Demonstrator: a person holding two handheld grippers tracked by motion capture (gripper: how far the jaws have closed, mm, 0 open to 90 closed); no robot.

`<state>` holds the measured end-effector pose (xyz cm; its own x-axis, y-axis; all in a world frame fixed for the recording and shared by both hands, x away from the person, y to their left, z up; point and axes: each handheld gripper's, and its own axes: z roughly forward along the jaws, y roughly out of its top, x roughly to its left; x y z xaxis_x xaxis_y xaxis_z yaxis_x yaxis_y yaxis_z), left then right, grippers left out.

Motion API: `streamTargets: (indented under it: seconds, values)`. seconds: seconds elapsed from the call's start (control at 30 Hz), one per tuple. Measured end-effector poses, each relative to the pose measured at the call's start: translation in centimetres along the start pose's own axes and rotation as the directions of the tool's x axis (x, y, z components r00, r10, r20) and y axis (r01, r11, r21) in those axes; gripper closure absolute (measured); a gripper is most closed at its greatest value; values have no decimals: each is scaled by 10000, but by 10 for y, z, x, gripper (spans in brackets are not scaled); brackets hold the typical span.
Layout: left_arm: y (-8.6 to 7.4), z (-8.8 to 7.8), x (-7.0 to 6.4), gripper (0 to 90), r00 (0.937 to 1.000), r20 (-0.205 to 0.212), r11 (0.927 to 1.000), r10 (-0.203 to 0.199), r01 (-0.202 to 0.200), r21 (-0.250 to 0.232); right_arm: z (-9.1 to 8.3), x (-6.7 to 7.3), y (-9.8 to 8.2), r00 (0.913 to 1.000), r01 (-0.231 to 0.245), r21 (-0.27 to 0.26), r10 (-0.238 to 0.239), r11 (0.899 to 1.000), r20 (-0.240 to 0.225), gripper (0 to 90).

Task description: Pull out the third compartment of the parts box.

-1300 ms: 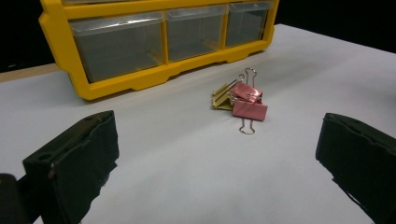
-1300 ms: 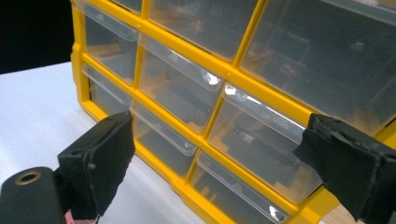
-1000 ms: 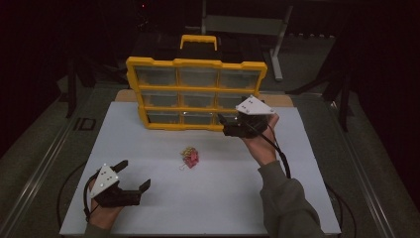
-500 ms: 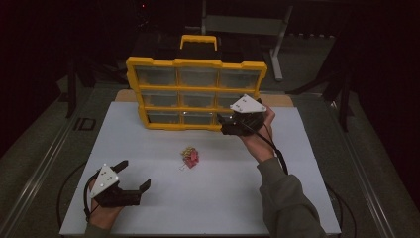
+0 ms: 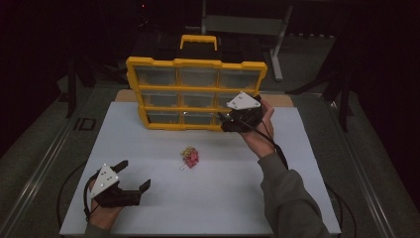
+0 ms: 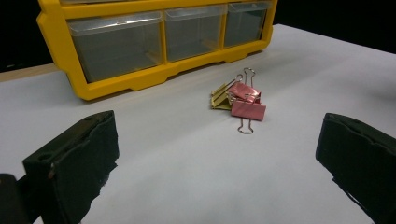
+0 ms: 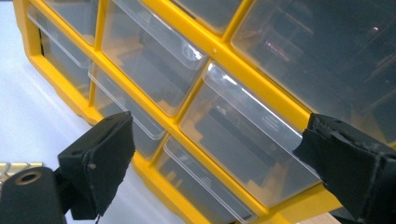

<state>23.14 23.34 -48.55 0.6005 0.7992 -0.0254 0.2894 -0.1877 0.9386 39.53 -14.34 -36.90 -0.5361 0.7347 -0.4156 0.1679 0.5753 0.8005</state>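
A yellow organizer (image 5: 195, 88) with nine clear drawers stands upright at the back of the white board. My right gripper (image 5: 225, 123) is open just in front of its lower right drawers. In the right gripper view the jaws (image 7: 217, 140) stand wide apart around a clear drawer front (image 7: 243, 149) without touching it. A small pile of pink and yellow binder clips (image 5: 189, 156) lies mid-board. My left gripper (image 5: 133, 174) rests open at the front left. In the left gripper view the clips (image 6: 238, 100) lie ahead of its spread jaws, with the organizer (image 6: 154, 42) beyond.
The white board (image 5: 297, 198) covers the tabletop, with a wooden strip showing at its back edge behind the organizer. The organizer's yellow handle (image 5: 198, 39) rises at the top. Cables trail from both grippers off the front. Dark floor and metal rails surround the table.
My right gripper has moved left and closer to the organizer's lower right drawers. The left gripper and the clips have stayed put.
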Motion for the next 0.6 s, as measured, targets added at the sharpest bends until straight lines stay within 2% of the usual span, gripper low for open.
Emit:
streamTargets:
  seconds: [0.27,0.43,0.6]
  values:
    - [0,0,0,0,10000,3,10000,16,-16,21,5,-1,2,9958,883,599,-895,9943,182,92]
    - [0,0,0,0,10000,15,10000,12,-13,24,8,0,2,9884,1457,951,-1490,9847,281,92]
    - [0,1,0,0,10000,9,10000,17,-17,68,10,2,4,9764,2048,1254,-2117,9707,440,92]
